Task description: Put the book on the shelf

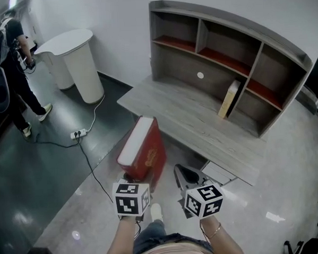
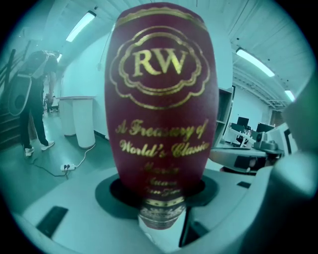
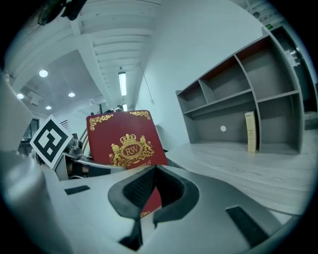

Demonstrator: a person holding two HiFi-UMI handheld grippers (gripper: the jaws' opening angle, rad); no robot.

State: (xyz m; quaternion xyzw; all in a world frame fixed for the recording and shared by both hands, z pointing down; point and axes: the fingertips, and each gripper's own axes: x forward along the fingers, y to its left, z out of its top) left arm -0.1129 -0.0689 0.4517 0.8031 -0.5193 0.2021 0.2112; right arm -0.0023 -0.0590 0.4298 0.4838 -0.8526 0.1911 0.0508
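A thick red book (image 1: 143, 148) with gold lettering hangs in the air in front of the desk, its white page edges facing up. My left gripper (image 1: 136, 178) is shut on its near lower end. In the left gripper view the spine (image 2: 161, 99) stands upright between the jaws and fills the middle. My right gripper (image 1: 184, 176) is beside the book on its right, shut and holding nothing. Its view shows the red cover (image 3: 126, 141) just to its left. The grey shelf unit (image 1: 261, 52) stands on the desk beyond the book.
A beige book (image 1: 229, 99) leans in a lower compartment of the shelf unit, which stands on a grey wooden desk (image 1: 168, 104). A white round stand (image 1: 81, 61), a power strip with a cable (image 1: 78, 134) and a person (image 1: 12, 68) are on the left.
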